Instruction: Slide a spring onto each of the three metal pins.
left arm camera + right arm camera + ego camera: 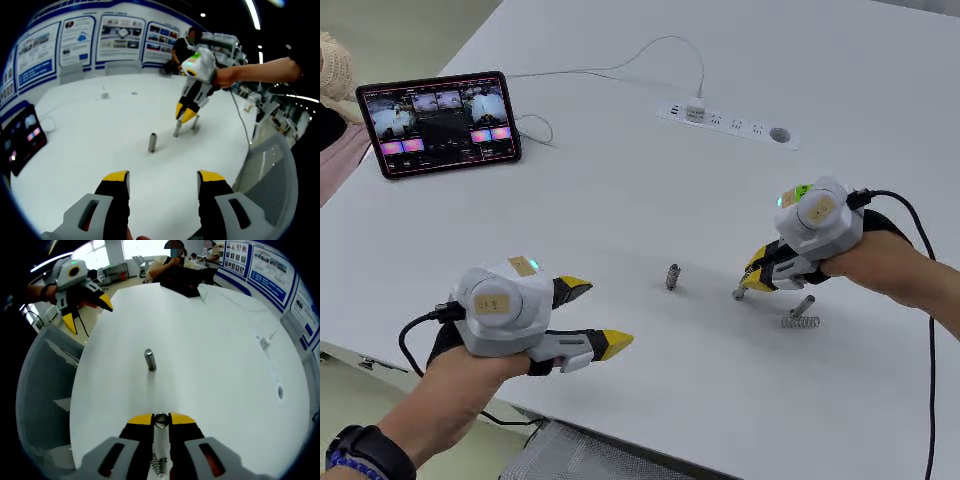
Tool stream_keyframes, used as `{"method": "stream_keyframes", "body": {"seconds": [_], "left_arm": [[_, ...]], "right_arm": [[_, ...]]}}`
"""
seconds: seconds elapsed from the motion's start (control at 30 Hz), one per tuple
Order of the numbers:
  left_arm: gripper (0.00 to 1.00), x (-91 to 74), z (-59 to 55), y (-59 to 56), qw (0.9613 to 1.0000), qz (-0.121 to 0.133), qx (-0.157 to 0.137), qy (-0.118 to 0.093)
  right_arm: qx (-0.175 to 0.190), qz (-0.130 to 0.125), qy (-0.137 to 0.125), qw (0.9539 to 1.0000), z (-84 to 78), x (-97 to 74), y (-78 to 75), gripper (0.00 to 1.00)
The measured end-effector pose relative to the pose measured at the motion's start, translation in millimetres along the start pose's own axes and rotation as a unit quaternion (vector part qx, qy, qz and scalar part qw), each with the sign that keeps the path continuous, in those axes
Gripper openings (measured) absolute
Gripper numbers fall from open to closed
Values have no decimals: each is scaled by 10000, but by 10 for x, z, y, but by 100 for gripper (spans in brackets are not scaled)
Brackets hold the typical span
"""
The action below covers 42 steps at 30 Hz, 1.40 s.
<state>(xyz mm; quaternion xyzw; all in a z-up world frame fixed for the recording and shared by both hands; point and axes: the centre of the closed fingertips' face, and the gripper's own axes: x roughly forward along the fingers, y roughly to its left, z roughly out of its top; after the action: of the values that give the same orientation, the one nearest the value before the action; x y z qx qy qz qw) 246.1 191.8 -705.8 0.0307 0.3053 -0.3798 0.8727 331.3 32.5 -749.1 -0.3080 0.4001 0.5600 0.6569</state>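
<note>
— Where are the pins?
— The upright pin stands mid-table, with coils round its top. The second pin is pinched in the right gripper. The third pin lies just beside a loose spring.

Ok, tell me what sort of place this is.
Likely a lab or showroom workspace: a big white table, a tablet showing video tiles, and info posters along the wall.
</note>
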Motion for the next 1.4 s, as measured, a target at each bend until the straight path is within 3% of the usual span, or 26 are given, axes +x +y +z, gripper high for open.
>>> {"method": "stream_keyframes", "body": {"seconds": [1.4], "left_arm": [[63,-23,47,-33,10000,-48,5,-26]], "right_arm": [[114,136,206,9996,-187,351,0,17]]}}
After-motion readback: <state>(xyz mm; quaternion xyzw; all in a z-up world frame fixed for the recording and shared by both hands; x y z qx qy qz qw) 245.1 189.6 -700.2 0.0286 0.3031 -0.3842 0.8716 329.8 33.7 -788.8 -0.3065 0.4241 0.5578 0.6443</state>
